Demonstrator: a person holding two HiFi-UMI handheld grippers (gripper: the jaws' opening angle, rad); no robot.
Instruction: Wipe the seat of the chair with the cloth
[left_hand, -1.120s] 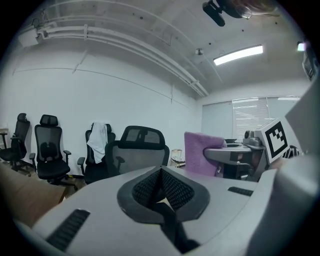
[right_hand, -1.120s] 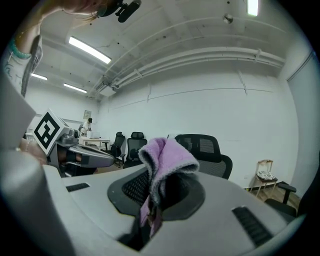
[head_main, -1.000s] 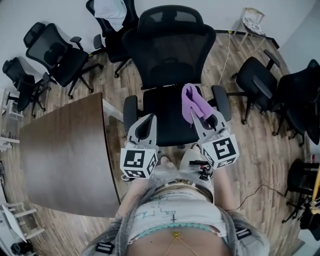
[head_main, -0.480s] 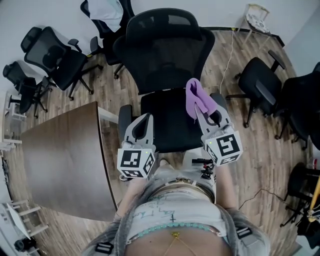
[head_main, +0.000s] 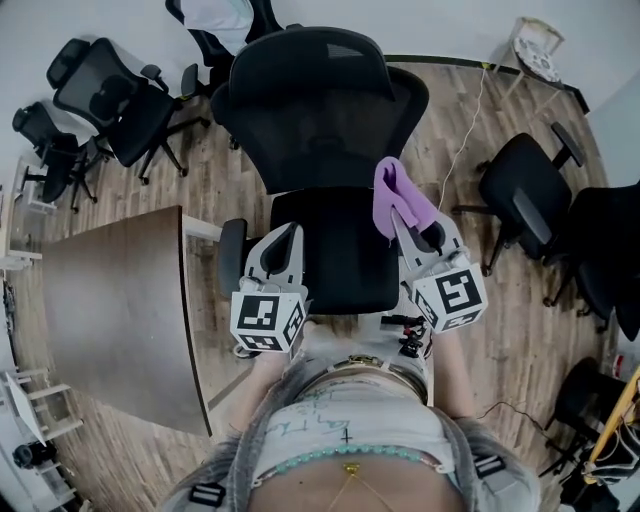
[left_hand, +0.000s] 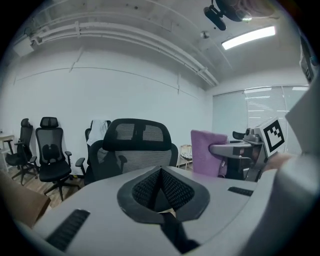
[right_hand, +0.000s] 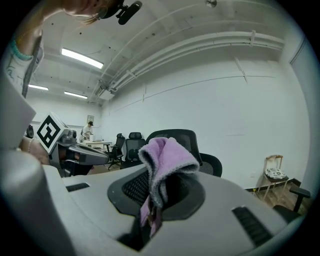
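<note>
The black office chair's seat (head_main: 335, 250) lies straight ahead below me, its mesh backrest (head_main: 310, 110) behind it. A purple cloth (head_main: 398, 198) sticks up out of my right gripper (head_main: 408, 222), which is shut on it above the seat's right edge near the armrest. In the right gripper view the cloth (right_hand: 167, 157) folds over the jaws of the right gripper (right_hand: 154, 192), with the chair (right_hand: 182, 137) beyond. My left gripper (head_main: 285, 240) hovers over the seat's left edge, shut and empty. The left gripper (left_hand: 161, 172) faces the chair's headrest (left_hand: 136, 134), with the cloth (left_hand: 206, 152) to its right.
A brown table (head_main: 110, 310) stands close on the left. Other black office chairs stand at the back left (head_main: 100, 95) and right (head_main: 525, 190). A white stool (head_main: 540, 50) and a floor cable (head_main: 465, 110) are at the back right. The floor is wood.
The chair has come closer in the head view, and the table has slid left. Both grippers hold their places over the seat's edges, the cloth still held in the right one.
</note>
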